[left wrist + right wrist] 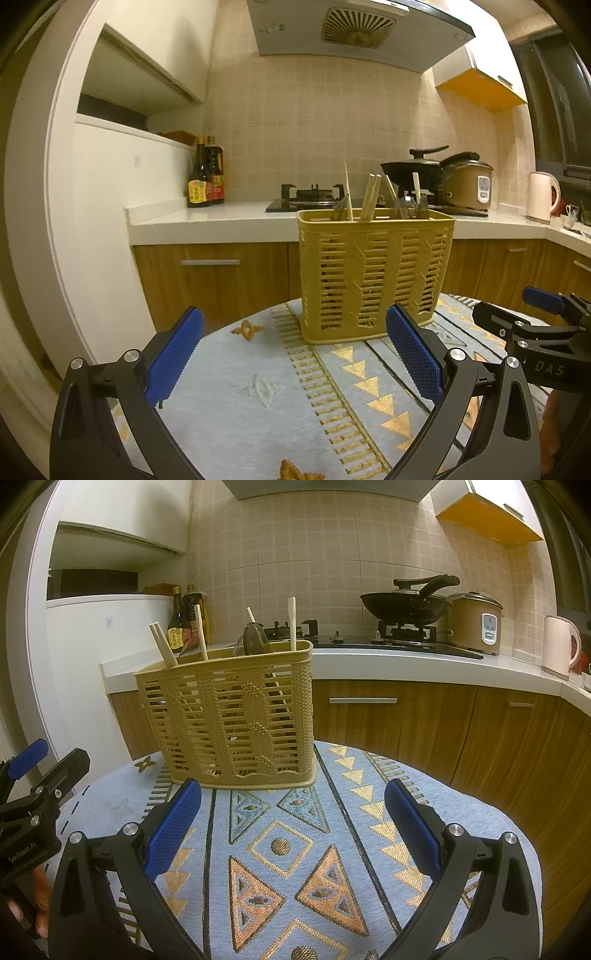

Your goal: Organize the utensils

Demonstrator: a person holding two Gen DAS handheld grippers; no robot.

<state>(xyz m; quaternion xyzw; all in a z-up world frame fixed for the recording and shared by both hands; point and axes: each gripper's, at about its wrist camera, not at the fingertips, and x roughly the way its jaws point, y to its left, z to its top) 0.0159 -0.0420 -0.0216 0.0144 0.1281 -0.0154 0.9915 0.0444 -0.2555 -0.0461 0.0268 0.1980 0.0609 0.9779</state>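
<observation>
- Standing upright on the patterned tablecloth (295, 849), the yellow slotted utensil basket (236, 716) sits toward the far edge of the round table, at about 11 o'clock in the right wrist view and 1 o'clock in the left wrist view (373, 273); a far placement probably keeps the near cloth free as working room.
- Poking above the rim are the chopsticks (162, 644) and other pale handles, leaning at mixed angles; a clear spoon-like piece (255, 637) stands among them. They lean because the compartments are loose around them, and which compartment holds which piece I cannot tell.
- The left gripper (295, 354) hovers low over the cloth with its blue pads spread wide and nothing between them, released and aimed at the basket.
- The right gripper (291, 830) is likewise spread and empty, level with the basket's base, just short of it.
- Each gripper shows at the edge of the other's view, so the two flank the basket from either side, likely so one can steady it while the other draws a utensil.
- No loose utensils lie on the visible cloth, so sorting looks either unstarted or nearly finished; these views cannot settle which.
- Behind, the counter (406, 661) carries a wok (404, 609), a rice cooker (474, 622) and sauce bottles (205, 177), well apart from the table.
</observation>
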